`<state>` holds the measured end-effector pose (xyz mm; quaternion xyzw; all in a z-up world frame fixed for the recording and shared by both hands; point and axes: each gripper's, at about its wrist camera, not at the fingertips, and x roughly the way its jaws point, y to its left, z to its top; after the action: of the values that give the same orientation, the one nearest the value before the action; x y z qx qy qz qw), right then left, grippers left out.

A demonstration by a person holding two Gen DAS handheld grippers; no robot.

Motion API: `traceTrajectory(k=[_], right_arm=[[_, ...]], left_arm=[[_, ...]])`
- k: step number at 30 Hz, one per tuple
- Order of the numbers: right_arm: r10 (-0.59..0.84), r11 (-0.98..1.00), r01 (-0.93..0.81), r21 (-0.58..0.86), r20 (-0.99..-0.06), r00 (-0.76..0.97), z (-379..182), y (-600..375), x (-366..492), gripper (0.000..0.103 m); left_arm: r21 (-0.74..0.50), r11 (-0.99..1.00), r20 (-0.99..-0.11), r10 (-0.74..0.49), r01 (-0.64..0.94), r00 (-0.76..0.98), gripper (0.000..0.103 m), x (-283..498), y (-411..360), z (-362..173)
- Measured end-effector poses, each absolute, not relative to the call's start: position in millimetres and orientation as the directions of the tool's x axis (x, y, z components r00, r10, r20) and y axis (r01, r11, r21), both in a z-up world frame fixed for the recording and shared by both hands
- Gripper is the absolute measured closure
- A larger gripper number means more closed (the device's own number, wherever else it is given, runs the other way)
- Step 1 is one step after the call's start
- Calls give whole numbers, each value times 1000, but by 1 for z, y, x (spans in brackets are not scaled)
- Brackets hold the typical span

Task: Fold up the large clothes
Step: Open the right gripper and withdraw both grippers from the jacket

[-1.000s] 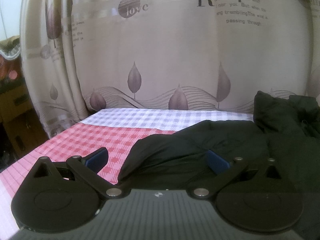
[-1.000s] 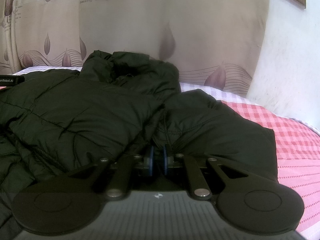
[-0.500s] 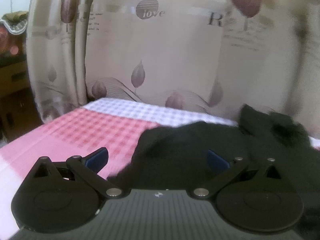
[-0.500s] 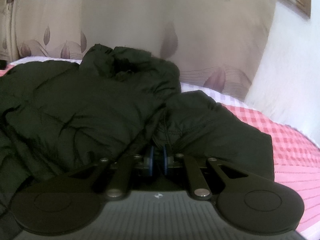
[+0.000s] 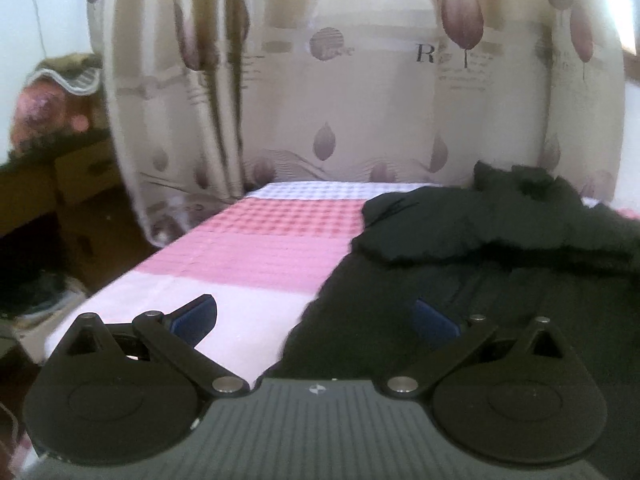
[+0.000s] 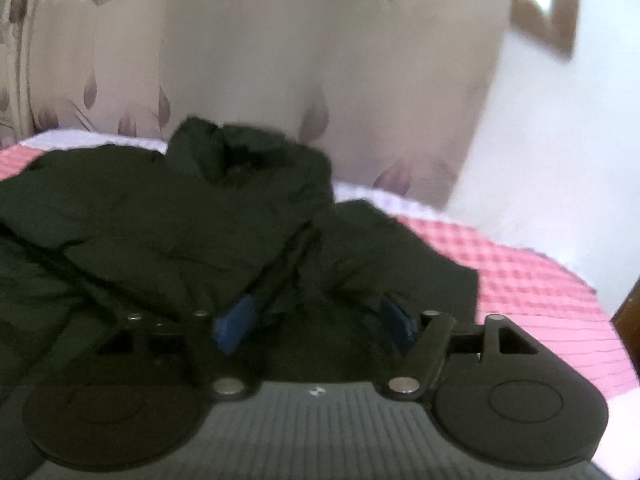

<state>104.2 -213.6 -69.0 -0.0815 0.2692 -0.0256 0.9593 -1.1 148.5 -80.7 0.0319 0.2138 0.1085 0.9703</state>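
Observation:
A large black padded jacket (image 5: 500, 240) lies spread on a bed with a pink and white checked cover (image 5: 260, 248). In the right wrist view the jacket (image 6: 160, 220) fills the left and middle, its collar bunched at the far end. My left gripper (image 5: 316, 316) is open and empty, above the jacket's left edge, one blue pad over the cover and one over the cloth. My right gripper (image 6: 316, 320) is open and empty, just above the jacket's front near a sleeve fold.
A beige curtain with leaf prints (image 5: 360, 100) hangs behind the bed. Brown furniture and clutter (image 5: 48, 200) stand left of the bed. A white wall (image 6: 560, 140) with a framed picture (image 6: 548, 4) is on the right. The bed's right edge (image 6: 592, 320) is close.
My right gripper was shut on the jacket and has opened, letting it go. Both grippers have drawn back and up, so more of the bed shows.

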Motion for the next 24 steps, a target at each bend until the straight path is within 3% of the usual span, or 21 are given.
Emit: traceTrajectory(k=[10,24], right_arm=[[-124,985,43,-168,-511,850,-53,-217,41,30],[-142,983,65,-172,-491,859,-43,-218,-7,27]], left_arm=[[209,960,-444,262,-185,857,0,-39,153,-103],[169,962,-460,269,-214,846,0,-56,156,-112]])
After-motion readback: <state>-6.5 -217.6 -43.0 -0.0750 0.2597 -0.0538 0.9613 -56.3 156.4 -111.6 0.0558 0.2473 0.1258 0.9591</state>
